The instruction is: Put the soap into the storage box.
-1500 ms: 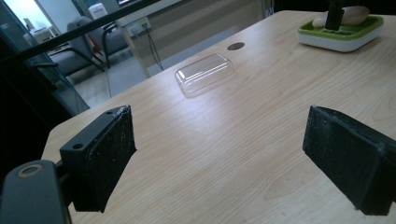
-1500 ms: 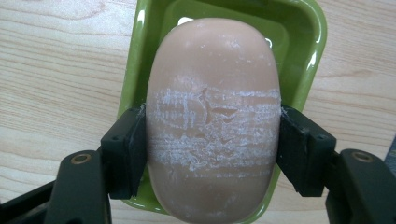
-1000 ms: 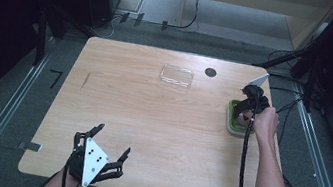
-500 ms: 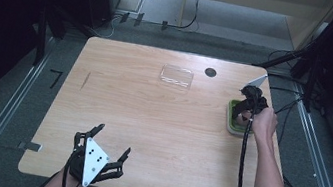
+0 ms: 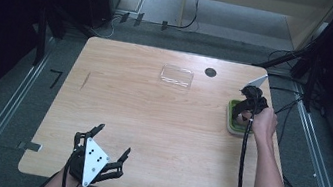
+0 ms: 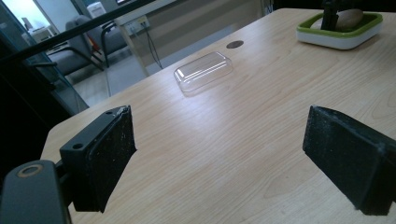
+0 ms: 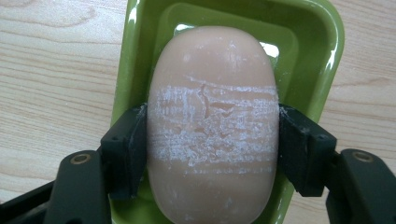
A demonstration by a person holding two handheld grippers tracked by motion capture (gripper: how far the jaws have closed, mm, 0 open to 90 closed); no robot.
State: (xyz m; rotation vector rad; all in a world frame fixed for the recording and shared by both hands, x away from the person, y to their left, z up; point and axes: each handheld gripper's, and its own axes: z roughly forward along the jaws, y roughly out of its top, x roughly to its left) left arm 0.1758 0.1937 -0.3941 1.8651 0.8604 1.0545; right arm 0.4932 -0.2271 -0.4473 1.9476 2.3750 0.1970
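Table mostly bare wood. Clear plastic lid lies flat toward the far edge, just beside a dark round hole in the tabletop; both well apart from either of my grippers. In the left gripper view the lid sits ahead across open wood with nothing between it and my jaws. Floor cables and rails run along both sides of the table.

Soap is in the green dish at the right edge of the table. Dish shows white base and green rim in the left gripper view.

Right gripper: pointing straight down over the dish, my forearm coming in from the bottom right, cable trailing along it. Both pads pressed against the long sides of the soap, pinching it across its middle. Cannot tell whether the bar is resting on the dish or just off it.

Left gripper: low at the near left corner, aimed forward over the table, grey plate up. Jaws spread wide, nothing between them.
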